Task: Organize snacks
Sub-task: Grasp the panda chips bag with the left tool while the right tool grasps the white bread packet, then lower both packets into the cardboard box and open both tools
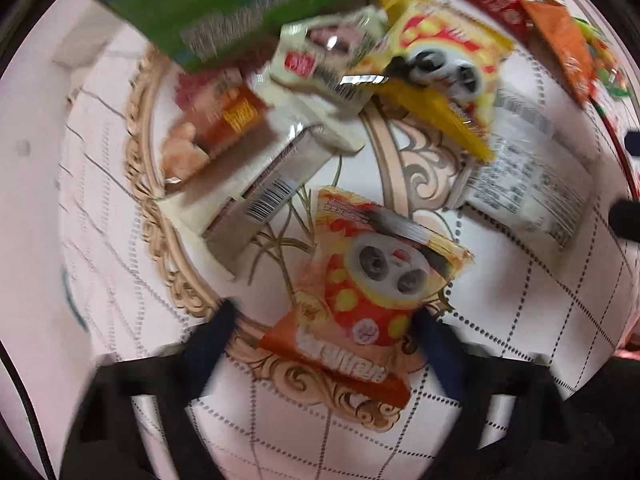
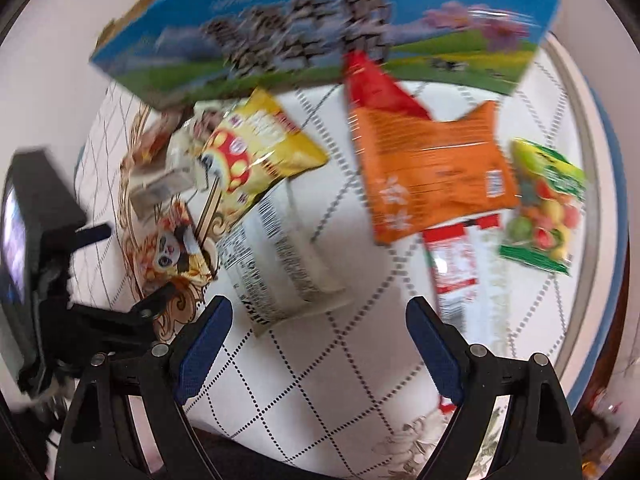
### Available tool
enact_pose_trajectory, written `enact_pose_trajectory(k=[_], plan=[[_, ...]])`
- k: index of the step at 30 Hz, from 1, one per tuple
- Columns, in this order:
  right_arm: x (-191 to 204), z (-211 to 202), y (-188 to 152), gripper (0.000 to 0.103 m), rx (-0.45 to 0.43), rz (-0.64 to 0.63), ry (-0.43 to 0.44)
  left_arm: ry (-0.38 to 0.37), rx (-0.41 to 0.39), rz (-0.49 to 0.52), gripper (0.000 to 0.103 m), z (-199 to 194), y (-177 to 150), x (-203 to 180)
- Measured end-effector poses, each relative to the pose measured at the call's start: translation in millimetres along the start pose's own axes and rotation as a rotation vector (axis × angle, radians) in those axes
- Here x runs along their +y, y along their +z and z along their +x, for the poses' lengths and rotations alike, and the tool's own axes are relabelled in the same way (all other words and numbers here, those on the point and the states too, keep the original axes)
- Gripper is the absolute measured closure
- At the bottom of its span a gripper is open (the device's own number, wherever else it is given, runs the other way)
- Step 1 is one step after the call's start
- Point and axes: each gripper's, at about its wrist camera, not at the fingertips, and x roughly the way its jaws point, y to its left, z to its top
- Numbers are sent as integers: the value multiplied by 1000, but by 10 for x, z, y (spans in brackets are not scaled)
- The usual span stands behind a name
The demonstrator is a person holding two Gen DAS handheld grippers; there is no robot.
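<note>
Left tongs [image 1: 324,320] straddle panda packet [image 1: 372,280], grip unclear; right tongs [image 2: 320,312] open, empty; labels blurred.

The round table [image 2: 320,360] carries a white grid-patterned cloth. Snack packets lie on it: orange packet [image 2: 432,176] at centre right, fruit-candy bag [image 2: 540,204] at right, panda packet [image 1: 372,280] at lower centre.

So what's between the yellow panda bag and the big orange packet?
Only bare checked tablecloth separates the yellow panda bag and orange packet, seen in the right wrist view.
</note>
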Motion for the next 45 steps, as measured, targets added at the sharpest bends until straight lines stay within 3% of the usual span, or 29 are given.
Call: enact_pose_trajectory(k=[5,10,12,13,15,17,22,26,32,36,40,45], plan=[[206,131,28,14,0,-72,-34,-115,38,-261,45,62,-144,226],[492,397,109,14,27,-177,-102,-357,148,-636,45,269,-588,463],[619,543,126,21,37,-242,-162,-401,146,-704,45,328,-711,480],[649,586,124,32,43,-258,-184,-412,138,-719,45,340,-746,472],[649,595,102,37,44,-248,-190,-405,132,-696,45,349,-755,428],[544,576,63,41,78,-168,-143,-388,130,-664,45,367,-740,379],[178,646,-87,40,217,65,69,-350,128,-638,41,345,-583,315],[156,610,-86,38,199,83,61,-332,126,-623,37,417,-456,240],[419,578,-130,38,131,-4,-54,-271,81,-572,37,378,-113,116],[485,630,-182,45,96,-13,-87,-237,50,-561,50,209,-87,55],[429,498,-250,56,74,-1,-55,-243,28,-555,54,40,-58,15],[208,182,-293,57,56,32,11,-284,-22,-578,56,-283,-93,-38]])
